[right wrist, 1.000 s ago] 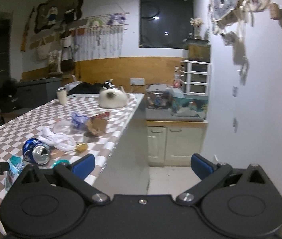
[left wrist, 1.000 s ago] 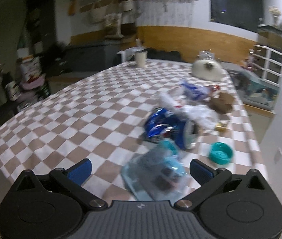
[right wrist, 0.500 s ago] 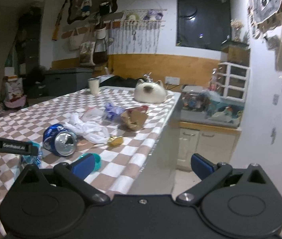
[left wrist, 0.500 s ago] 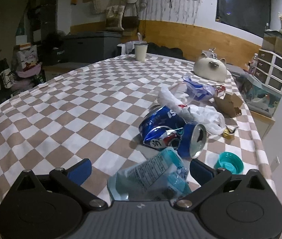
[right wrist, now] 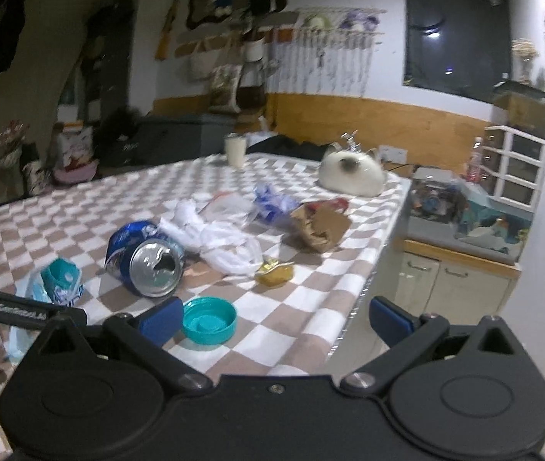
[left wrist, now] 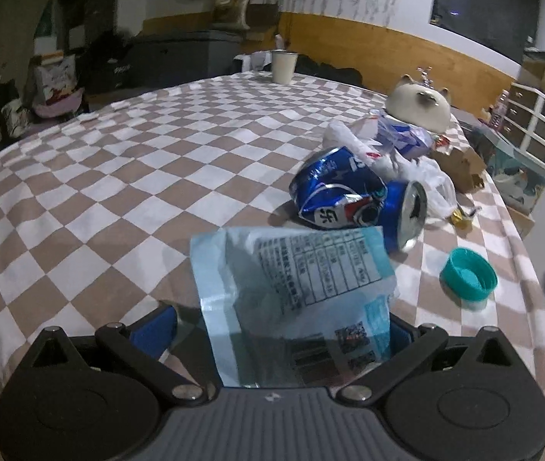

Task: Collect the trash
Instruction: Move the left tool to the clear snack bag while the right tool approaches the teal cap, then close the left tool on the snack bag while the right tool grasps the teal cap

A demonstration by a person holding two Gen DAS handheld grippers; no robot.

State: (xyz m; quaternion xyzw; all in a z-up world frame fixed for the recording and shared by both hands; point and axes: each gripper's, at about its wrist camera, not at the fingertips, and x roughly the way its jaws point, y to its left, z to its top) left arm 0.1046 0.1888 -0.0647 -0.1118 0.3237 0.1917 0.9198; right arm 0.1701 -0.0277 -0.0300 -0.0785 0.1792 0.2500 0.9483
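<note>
Blue plastic wrapper (left wrist: 295, 288) | on table edge (left wrist: 80, 199), between left gripper (left wrist: 280, 330) jaws, apart | close squarely on its middle; right gripper (right wrist: 276, 317) apart, empty, near teal cap (right wrist: 209, 320)

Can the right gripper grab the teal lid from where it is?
Probably yes. The right gripper is open, and the teal lid lies alone on the tablecloth, just ahead of its left finger. Nothing covers it. The crushed can sits farther back, apart from the lid.
</note>
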